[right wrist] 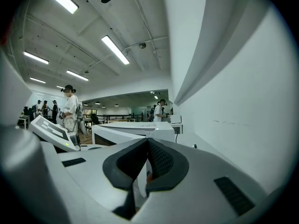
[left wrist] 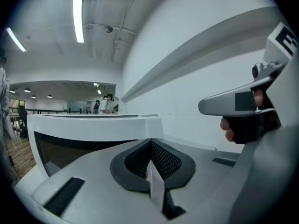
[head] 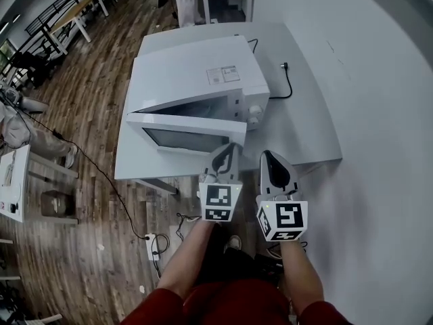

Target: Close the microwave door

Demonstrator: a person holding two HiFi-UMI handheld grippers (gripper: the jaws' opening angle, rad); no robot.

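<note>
A white microwave [head: 203,80] stands on a white table [head: 304,131]. Its door [head: 184,133] is partly open, hinged at the left and swung toward me, with a dark window. My left gripper [head: 228,152] is shut and empty, its tips right at the door's right end. My right gripper [head: 270,160] is shut and empty, just right of the left one, in front of the table's edge. In the left gripper view the door [left wrist: 88,132] fills the space ahead of the closed jaws. The microwave [right wrist: 135,132] appears further off in the right gripper view.
A black power cord [head: 287,87] runs from the microwave's right side along the table to the wall. A power strip [head: 153,246] and cables lie on the wood floor below. A wall [head: 379,80] bounds the right side. Other tables and people are far off.
</note>
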